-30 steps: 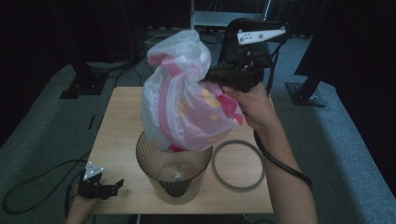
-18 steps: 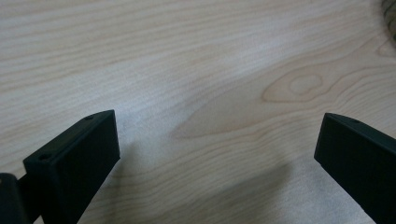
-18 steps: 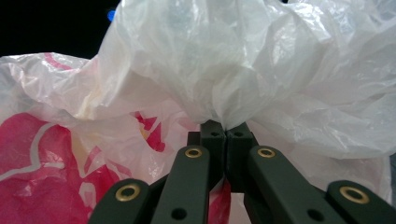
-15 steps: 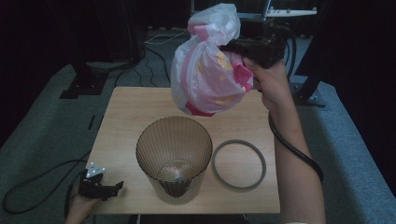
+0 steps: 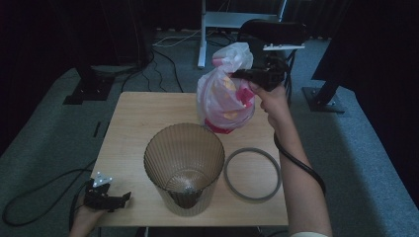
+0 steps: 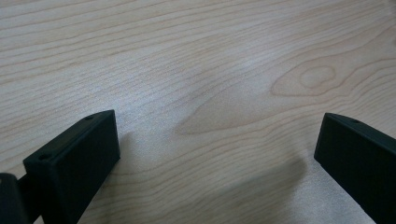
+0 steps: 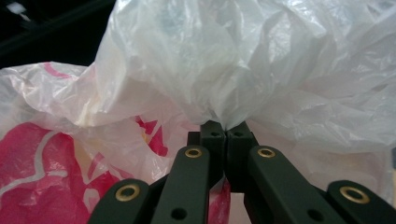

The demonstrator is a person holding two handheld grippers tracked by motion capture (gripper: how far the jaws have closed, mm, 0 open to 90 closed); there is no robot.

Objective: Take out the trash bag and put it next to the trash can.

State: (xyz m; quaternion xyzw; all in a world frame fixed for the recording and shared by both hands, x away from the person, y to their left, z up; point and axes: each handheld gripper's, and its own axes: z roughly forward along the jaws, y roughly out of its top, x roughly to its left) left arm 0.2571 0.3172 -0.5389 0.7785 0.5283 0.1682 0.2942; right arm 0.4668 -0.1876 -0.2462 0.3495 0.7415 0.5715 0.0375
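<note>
Table point(image 5: 138, 123): pale matt wood, visible grain. Bag point(image 5: 225, 101): thin crinkled translucent plastic, pink print. Bin point(image 5: 184, 163): ribbed smoky translucent plastic. Ring point(image 5: 252, 174): smooth grey.

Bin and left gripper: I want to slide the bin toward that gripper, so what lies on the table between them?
Nothing: in the high view, bare table runs from the bin to the left gripper.

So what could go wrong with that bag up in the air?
The right gripper pinches only a thin bunch of plastic at the bag's neck, so the film might tear or slip and the full bag could drop. The bag hangs at the table's far edge, so it might land half off. The bin stands empty, and the left gripper rests open away from it; a bump could tip it.
</note>
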